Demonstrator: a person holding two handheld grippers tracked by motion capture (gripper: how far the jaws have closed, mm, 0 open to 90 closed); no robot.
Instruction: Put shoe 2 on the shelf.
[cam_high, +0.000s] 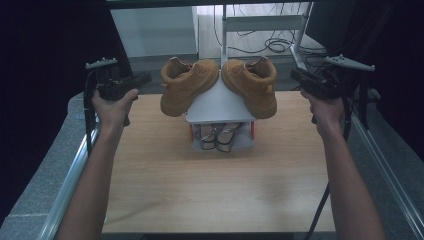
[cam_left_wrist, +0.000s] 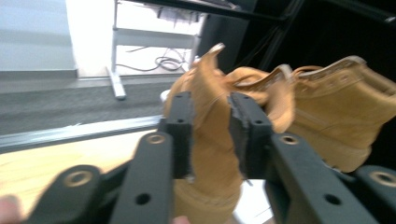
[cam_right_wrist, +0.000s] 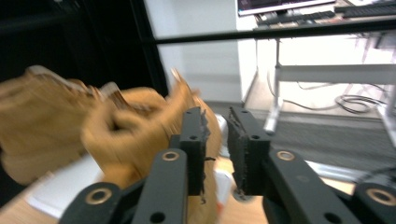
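Note:
Two tan suede boots stand on the grey top of a small shoe rack (cam_high: 217, 107) at the table's far middle, the left boot (cam_high: 187, 85) and the right boot (cam_high: 252, 82) with toes pointing outward. My left gripper (cam_high: 145, 79) is held up just left of the left boot, apart from it. In the left gripper view the gripper (cam_left_wrist: 210, 135) is open, and the nearer boot (cam_left_wrist: 205, 191) stands beyond the jaws, the other boot (cam_left_wrist: 336, 121) farther off. My right gripper (cam_high: 296, 75) hovers right of the right boot, and the right gripper (cam_right_wrist: 217, 149) is open by a narrow gap with nothing in it.
A pair of strappy sandals (cam_high: 220, 137) lies on the rack's lower shelf. The wooden table (cam_high: 215, 185) stretches toward me in front of the rack. Metal rails (cam_high: 70, 175) run along both sides, with black curtains beyond. A desk frame with cables (cam_high: 270, 35) stands behind.

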